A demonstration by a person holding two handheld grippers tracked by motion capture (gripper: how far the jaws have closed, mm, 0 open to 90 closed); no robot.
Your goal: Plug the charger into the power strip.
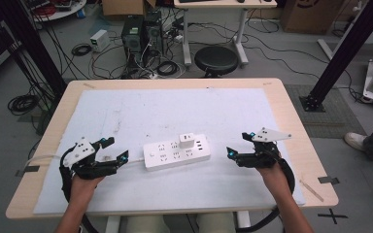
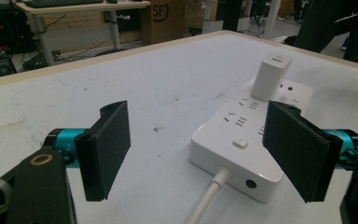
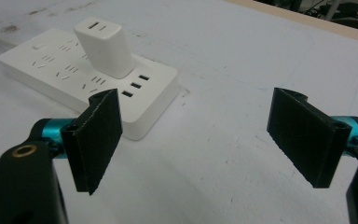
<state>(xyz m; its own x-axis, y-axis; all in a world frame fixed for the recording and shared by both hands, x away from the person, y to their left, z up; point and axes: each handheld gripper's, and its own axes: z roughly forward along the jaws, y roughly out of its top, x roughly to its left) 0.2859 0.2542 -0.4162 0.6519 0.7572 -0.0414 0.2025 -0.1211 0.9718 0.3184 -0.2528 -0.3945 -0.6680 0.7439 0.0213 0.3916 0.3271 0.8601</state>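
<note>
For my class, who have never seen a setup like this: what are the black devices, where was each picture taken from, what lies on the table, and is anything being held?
A person sits at a table, holding a handheld two-jaw tool in each hand: the left gripper and the right gripper. One picture looks down from above. The other two come from cameras riding on each tool, looking out between its black jaws. On the white mat lies a white power strip with a white charger plugged into it and a cable at one end. Both grippers stand open, either side of the strip, holding nothing.

Power strip (image 3: 74, 70) and charger (image 3: 103, 46): smooth white plastic. Desk (image 1: 298, 131): pale wood under matt white sheet (image 1: 141, 111). Jaws: matt black, grainy.
</note>
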